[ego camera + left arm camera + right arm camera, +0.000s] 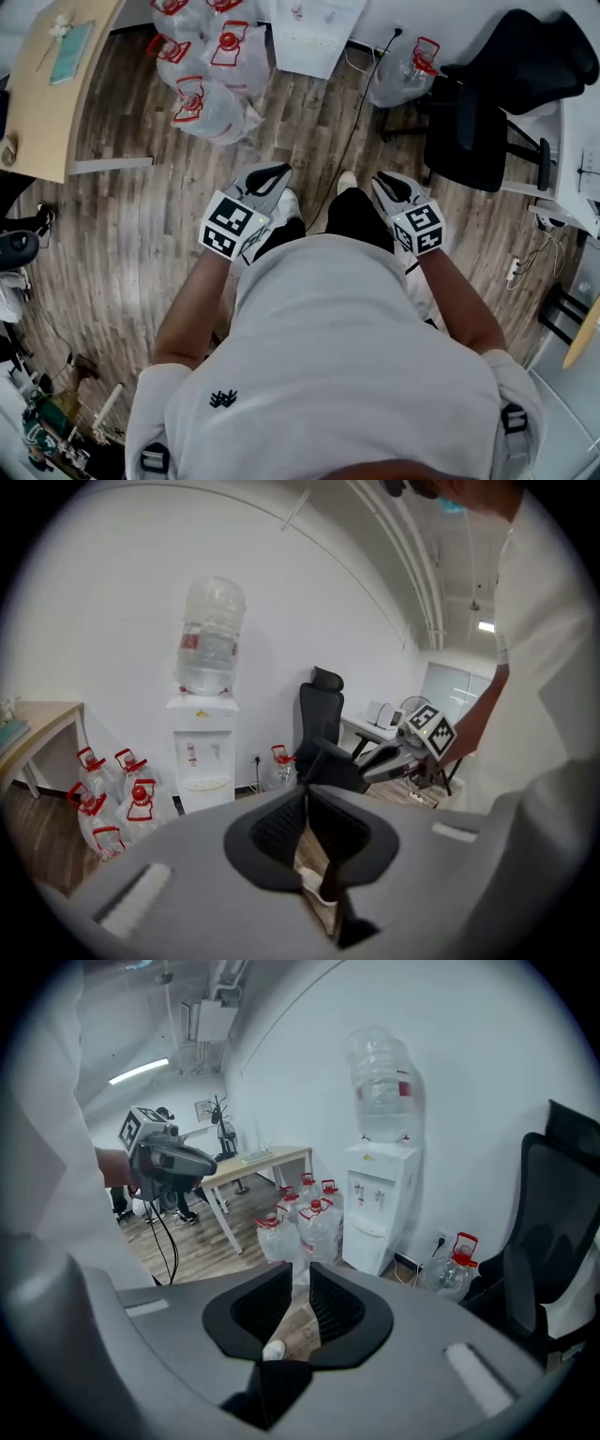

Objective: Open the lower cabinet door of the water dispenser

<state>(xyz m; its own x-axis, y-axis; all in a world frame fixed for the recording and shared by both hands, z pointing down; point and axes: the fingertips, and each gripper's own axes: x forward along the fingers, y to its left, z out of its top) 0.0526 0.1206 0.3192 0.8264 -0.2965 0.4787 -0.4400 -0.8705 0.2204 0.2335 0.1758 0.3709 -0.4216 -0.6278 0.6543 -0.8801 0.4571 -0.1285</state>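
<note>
Wood-plank floor runs to a white wall, where the dispenser [203, 752] stands with a bottle [211, 635] on top, jugs [108, 803] at its left and a chair [323, 728] at its right. Its lower door [367, 1252] looks shut. Both tools are held low before the person's body, well apart from the dispenser and facing it. On the left tool [306, 799] the pads meet at the tips with nothing between them; the dispenser lies up and left of them in its view. On the right tool [300, 1283] a narrow, empty gap shows, with the dispenser up and right of it.
</note>
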